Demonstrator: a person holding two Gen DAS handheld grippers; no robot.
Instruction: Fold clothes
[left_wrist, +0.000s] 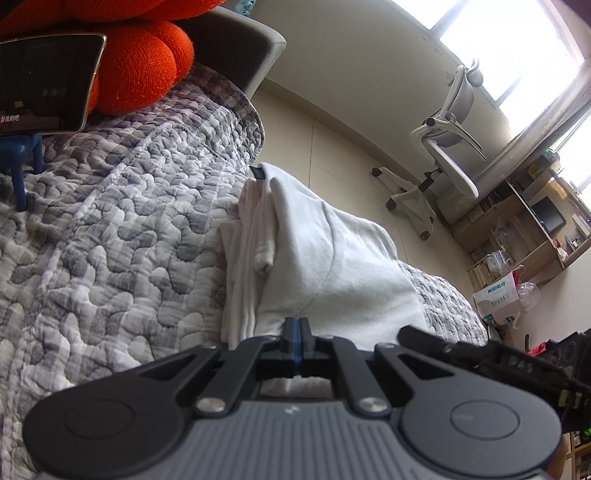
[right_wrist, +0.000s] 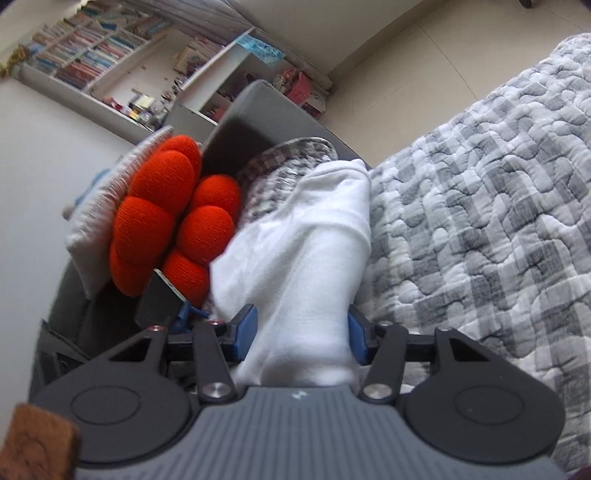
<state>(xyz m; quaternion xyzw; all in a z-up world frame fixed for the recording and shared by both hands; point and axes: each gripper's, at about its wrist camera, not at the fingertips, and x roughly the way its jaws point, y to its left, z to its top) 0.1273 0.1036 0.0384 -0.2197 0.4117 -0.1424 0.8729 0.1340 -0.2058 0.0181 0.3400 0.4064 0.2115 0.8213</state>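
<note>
A grey checked quilt (left_wrist: 110, 229) covers the bed, with an orange cushion (right_wrist: 166, 218) at its head. A white garment (left_wrist: 325, 266) lies folded in a bundle on the quilt. The right gripper (right_wrist: 301, 334) pinches the bundled cloth between its spread fingers; the left gripper (left_wrist: 296, 334) has its fingers pressed together at the garment's near edge.

The left gripper (left_wrist: 297, 334), black-framed with thin blue-edged pads, is seen pinched fully together, tilted downward, nothing visibly caught between its fingertips. The right gripper (right_wrist: 301, 332), black-linked with blue rubber pads (right_wrist: 248, 328), is angled downward too; its jaws are held apart, and white cloth (right_wrist: 306, 266) is bunched between them, flanked by both pads. Whether the pads press on it cannot be made out.
</note>
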